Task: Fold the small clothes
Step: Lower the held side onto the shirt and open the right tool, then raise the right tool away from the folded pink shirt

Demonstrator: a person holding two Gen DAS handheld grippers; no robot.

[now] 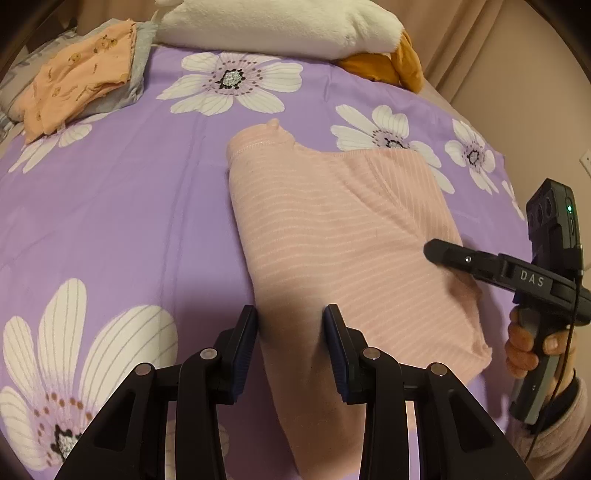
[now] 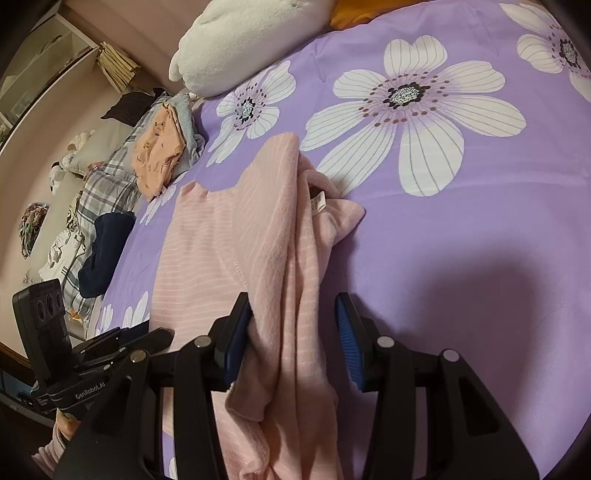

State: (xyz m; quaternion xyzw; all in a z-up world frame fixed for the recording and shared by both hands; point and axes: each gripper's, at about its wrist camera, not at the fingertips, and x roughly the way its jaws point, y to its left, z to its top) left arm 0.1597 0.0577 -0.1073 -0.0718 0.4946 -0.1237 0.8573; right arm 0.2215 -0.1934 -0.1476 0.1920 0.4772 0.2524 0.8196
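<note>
pink striped garment (image 1: 332, 229), one only, lies partly folded on the purple flowered bed sheet (image 1: 129, 192), and everything else is placed from it. two grippers work at its near end. the left gripper (image 1: 290, 325) has its two blue-padded fingers (image 1: 245, 350) straddling the garment's near left edge, jaws part open, with cloth between them but the pads not visibly pressing. the right gripper (image 2: 293, 325) straddles the garment's bunched right edge; its left pad touches the fabric, the other stands clear, so it looks unclamped, though the fold hides the contact and i cannot be sure. a hand (image 1: 528, 347) holds that gripper just right of the garment. beyond the garment's far left corner sits one folded orange printed piece (image 1: 81, 74) on top of one grey piece (image 1: 142, 55). past its far end lies one white plush pillow (image 1: 273, 26), with one mustard cloth (image 1: 391, 66) beside it. a white label (image 2: 318, 203) shows at the garment's neckline.
</note>
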